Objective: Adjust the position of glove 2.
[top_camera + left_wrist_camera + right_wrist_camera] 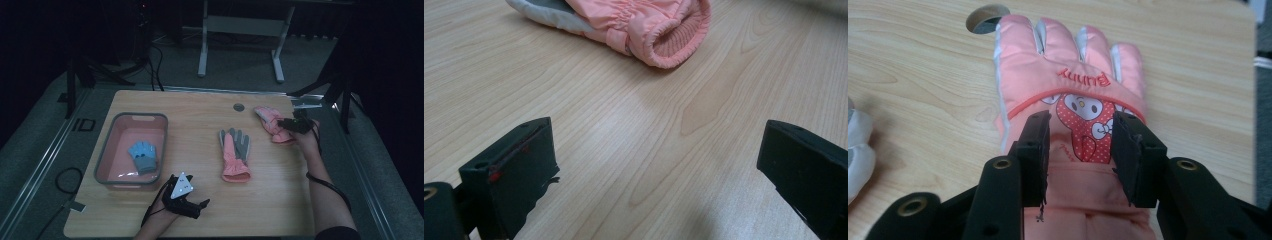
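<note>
Pink glove (1068, 95) far right: our right gripper (1080, 137) half open over it, no grip yet; blue glove (143, 156) binned; left gripper (654, 165) wide, idle.

Smooth, padded pink cloth glove (1068, 100) with ribbed knit cuff; pale, faintly glossy wood-grain desk (918, 75); matt black plastic tool (1080, 150).

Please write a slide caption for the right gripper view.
Open tongs poised over a pink "Bunny" glove lying on the wooden table.

Pink glove (1068, 100) cuff hidden behind right tool (1080, 150); contact unclear.
</note>
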Available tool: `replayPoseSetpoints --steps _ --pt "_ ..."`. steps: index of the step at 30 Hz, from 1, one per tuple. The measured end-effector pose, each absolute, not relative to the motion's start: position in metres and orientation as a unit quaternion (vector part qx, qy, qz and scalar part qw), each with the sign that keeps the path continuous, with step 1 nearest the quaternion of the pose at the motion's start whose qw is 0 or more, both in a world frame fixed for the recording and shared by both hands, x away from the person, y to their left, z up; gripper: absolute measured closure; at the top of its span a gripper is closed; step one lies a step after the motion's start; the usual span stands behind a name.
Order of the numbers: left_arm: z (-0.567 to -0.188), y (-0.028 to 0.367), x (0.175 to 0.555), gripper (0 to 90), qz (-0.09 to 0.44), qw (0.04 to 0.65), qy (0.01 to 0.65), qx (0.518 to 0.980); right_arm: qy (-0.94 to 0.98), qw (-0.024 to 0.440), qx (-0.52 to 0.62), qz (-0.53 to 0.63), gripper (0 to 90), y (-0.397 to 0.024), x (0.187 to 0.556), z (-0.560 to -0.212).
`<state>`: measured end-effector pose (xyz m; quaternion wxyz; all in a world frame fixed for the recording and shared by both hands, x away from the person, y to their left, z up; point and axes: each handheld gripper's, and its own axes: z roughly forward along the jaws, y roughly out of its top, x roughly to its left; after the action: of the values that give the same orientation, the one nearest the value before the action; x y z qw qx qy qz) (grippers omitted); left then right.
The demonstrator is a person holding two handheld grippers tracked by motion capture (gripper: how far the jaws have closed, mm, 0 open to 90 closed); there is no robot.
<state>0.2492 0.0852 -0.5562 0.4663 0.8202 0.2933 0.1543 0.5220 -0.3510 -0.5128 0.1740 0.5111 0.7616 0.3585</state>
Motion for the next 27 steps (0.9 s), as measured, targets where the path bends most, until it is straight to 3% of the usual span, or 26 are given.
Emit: replayPoseSetpoints --steps 6,7,12,20,27 --pt "-0.557 0.086 0.249 2.6 0.153 0.466 0.293 0.821 0.774 0.179 0.503 0.339 63.2 -0.347 0.527 -0.529" --pt "-0.557 0.086 0.249 2.6 0.152 0.467 0.293 0.821 0.771 0.174 0.504 0.349 72.4 -0.346 0.527 -0.531" --pt "-0.557 0.086 0.249 2.6 0.152 0.466 0.293 0.821 0.776 0.185 0.501 0.335 89.1 -0.340 0.525 -0.531" --pt "-0.556 0.086 0.249 2.6 0.154 0.467 0.292 0.820 0.748 0.217 0.534 0.328 90.0 -0.334 0.509 -0.511" --pt "-0.553 0.085 0.250 2.6 0.156 0.467 0.293 0.819 0.711 0.230 0.559 0.361 90.0 -0.337 0.465 -0.470"
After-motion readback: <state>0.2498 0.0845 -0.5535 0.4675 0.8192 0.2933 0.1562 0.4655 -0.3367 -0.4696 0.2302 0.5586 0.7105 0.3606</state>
